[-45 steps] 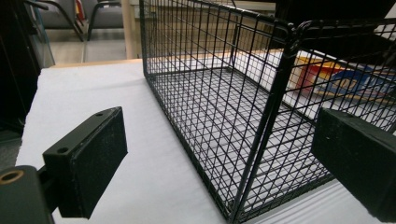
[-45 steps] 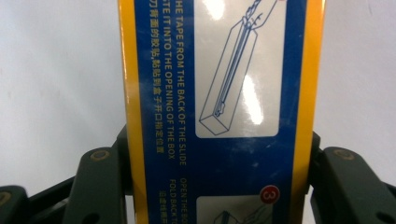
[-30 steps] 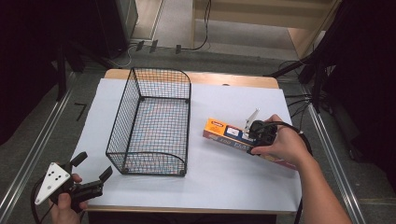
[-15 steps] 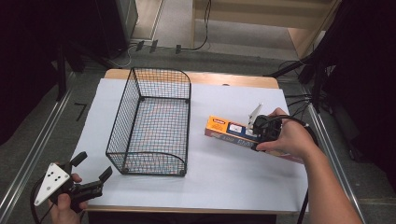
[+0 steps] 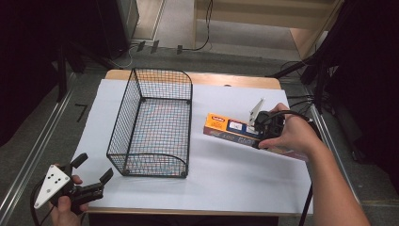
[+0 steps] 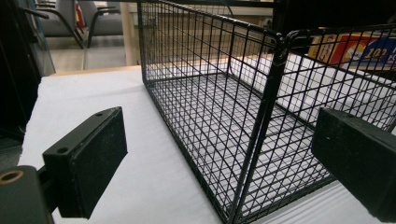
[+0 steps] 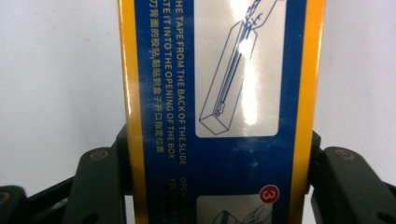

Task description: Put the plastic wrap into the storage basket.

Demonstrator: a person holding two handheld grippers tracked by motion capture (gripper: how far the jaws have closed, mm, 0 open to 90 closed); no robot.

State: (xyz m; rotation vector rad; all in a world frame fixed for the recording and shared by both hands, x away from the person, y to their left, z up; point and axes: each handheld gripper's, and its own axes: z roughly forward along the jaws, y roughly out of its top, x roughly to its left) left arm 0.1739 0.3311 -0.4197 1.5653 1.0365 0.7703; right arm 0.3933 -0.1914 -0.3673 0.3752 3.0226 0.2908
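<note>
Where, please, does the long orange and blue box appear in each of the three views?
High view: box right of centre, beside the basket, clamped by the right gripper.
Left gripper view: top right corner, behind the basket's mesh.
Right gripper view: down the middle, between the fingers.
Shared landmark: white table cover.

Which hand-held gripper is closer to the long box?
Right. The right hand-held gripper clamps the box; the left hand-held gripper waits open past the basket.
</note>
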